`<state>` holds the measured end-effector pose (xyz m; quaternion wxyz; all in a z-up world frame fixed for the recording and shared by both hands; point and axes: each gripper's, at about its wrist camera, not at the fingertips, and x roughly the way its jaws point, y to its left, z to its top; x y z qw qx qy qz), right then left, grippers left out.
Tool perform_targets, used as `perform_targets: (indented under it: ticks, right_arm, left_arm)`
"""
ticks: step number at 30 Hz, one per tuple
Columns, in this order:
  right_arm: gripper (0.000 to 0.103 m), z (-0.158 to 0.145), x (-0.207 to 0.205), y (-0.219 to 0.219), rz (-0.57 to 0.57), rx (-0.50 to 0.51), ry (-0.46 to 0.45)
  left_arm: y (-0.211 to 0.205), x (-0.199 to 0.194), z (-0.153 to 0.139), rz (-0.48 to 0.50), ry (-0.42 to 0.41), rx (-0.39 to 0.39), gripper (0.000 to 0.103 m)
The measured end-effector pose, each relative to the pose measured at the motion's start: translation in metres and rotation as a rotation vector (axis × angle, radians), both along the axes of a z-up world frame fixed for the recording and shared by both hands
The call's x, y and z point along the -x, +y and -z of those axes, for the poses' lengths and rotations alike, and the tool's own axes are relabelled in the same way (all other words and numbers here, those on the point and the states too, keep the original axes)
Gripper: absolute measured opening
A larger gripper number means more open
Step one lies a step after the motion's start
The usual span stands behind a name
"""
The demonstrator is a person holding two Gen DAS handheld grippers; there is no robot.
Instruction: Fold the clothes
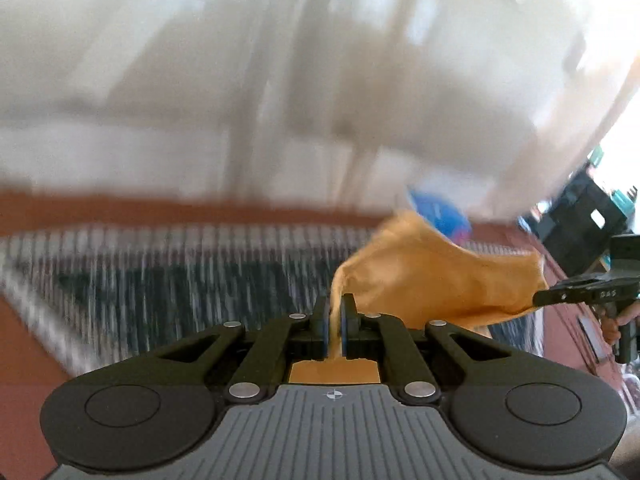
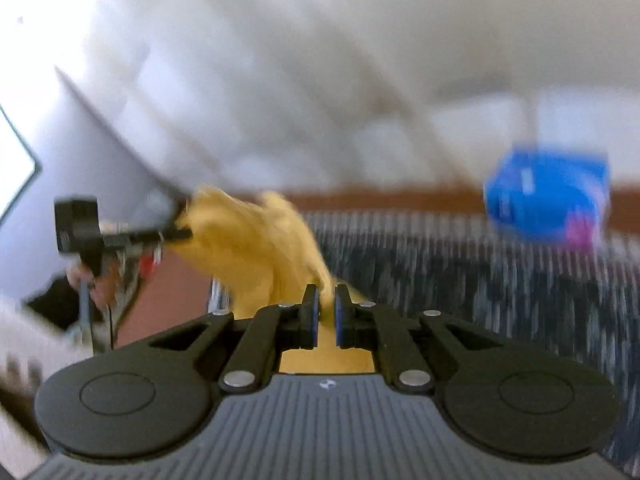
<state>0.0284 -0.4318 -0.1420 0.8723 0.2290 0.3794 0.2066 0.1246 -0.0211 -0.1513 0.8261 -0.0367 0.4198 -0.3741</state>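
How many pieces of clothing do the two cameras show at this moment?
1: a yellow cloth, held up above the striped mat, stretched between the left gripper and the right gripper, both jaws closed on it. Others may lie outside the views.

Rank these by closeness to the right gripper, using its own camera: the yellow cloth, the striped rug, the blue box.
1. Yellow cloth: pinched in the right gripper.
2. Striped rug: underneath, stretching right.
3. Blue box: far right, at the rug's back edge.
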Motion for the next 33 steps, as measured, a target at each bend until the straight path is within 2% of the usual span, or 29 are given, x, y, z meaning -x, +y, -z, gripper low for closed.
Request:
perform_targets:
  ticks: [3,4,5,7,10,12,14,15,16,19,25,29,33]
  right_arm:
    - [0.01,0.047,0.038,0.018,0.03,0.029,0.136]
    - [0.014,0.062,0.044,0.025,0.035,0.061,0.17]
    - [0.016,0.072,0.047,0.03,0.044,0.079,0.201]
    - [0.019,0.076,0.054,0.038,0.04,0.121,0.22]
    - [0.023,0.066,0.063,0.041,0.042,0.155,0.212]
    - [0.026,0.063,0.068,0.037,0.081,0.139,0.208]
    - [0.036,0.058,0.07,0.031,0.145,0.1,0.194]
    - [0.046,0.056,0.07,0.029,0.182,0.072,0.183]
    - [0.048,0.056,0.07,0.029,0.206,0.052,0.18]
    - [0.048,0.058,0.071,0.031,0.262,-0.004,0.177]
    - [0.048,0.08,0.064,0.041,0.325,0.018,0.242]
    - [0.048,0.084,0.065,0.041,0.329,0.034,0.246]
    - [0.048,0.093,0.062,0.041,0.328,-0.025,0.268]
  left_arm:
    - [0.012,0.022,0.053,-0.075,0.159,-0.073,0.008]
    - [0.015,0.027,0.066,-0.094,0.204,-0.1,0.014]
    - [0.019,0.031,0.078,-0.11,0.249,-0.125,0.026]
    - [0.026,0.04,0.08,-0.114,0.269,-0.104,0.026]
    - [0.035,0.05,0.067,-0.109,0.26,-0.058,0.03]
    - [0.039,0.053,0.063,-0.142,0.272,-0.03,0.042]
    - [0.044,0.057,0.06,-0.178,0.287,0.001,0.05]
    - [0.045,0.06,0.06,-0.2,0.29,0.009,0.051]
    - [0.045,0.063,0.06,-0.223,0.291,0.015,0.052]
    - [0.039,0.068,0.067,-0.253,0.298,0.0,0.053]
    - [0.024,0.078,0.084,-0.303,0.313,-0.036,0.054]
    - [0.019,0.078,0.089,-0.308,0.352,0.015,0.055]
    - [0.013,0.077,0.095,-0.305,0.398,0.042,0.055]
